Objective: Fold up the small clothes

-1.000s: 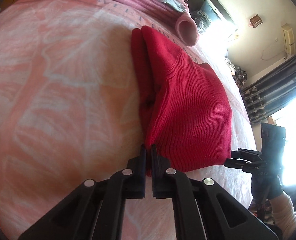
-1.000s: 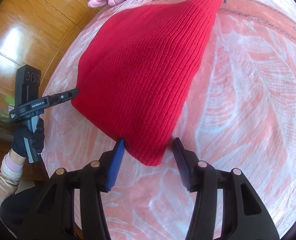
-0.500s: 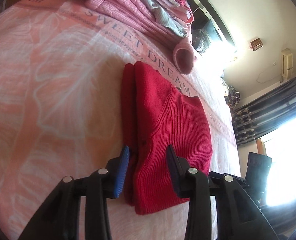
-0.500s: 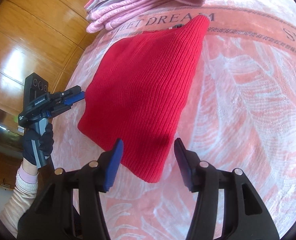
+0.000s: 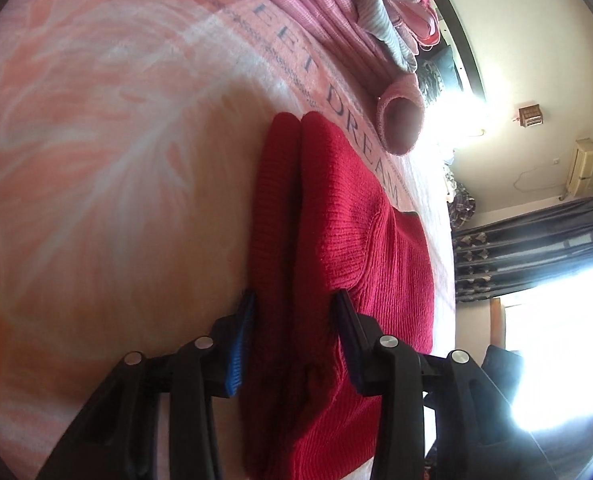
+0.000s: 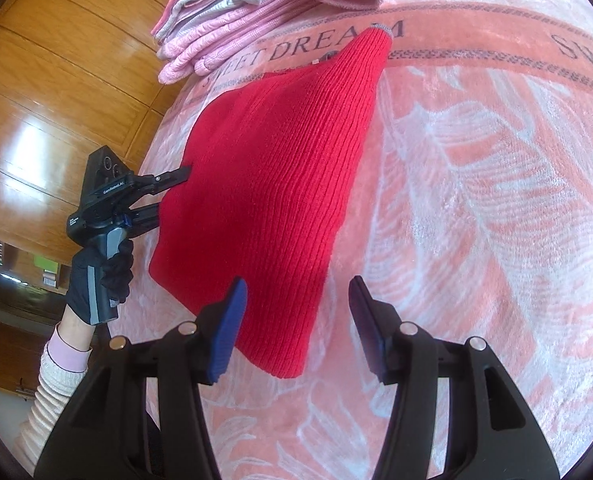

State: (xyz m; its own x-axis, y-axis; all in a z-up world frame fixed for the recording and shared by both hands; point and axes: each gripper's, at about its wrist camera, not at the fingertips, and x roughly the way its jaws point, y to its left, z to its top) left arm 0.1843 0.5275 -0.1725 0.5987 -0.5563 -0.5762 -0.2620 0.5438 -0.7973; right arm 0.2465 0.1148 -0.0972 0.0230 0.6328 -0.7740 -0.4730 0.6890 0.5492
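Where the left wrist camera looks along its fingers, the left gripper point(image 5: 292, 308) stands spread, its jaws on either side of the thick folded edge of the red sweater point(image 5: 336, 240) without closing on it. The sweater lies folded on the pink blanket point(image 5: 96, 140), its far end reaching the printed band that reads SWEET DREAM. Beyond that band sits a stack point(image 5: 336, 8) of folded pink and grey clothes, with a pink cuff point(image 5: 400, 124) hanging over the band just past the sweater's tip. At the right are a dark curtain point(image 5: 536, 248) and a bright window point(image 5: 564, 340).

In the right wrist view, the right gripper point(image 6: 296, 300) is likewise released, jaws wide apart, with the near corner of the sweater point(image 6: 272, 184) lying between them, closer to the blue-padded finger point(image 6: 228, 328); whether either pad touches the cloth cannot be told. The sweater spreads flat across the blanket point(image 6: 476, 200), narrowing toward the lettered band. At its left edge the left gripper point(image 6: 164, 196) shows from the side, one finger above the cloth and one below, held by a gloved hand point(image 6: 100, 276) with a pale ribbed sleeve point(image 6: 56, 392). Behind are wooden panels point(image 6: 56, 80) and the stack point(image 6: 236, 20).
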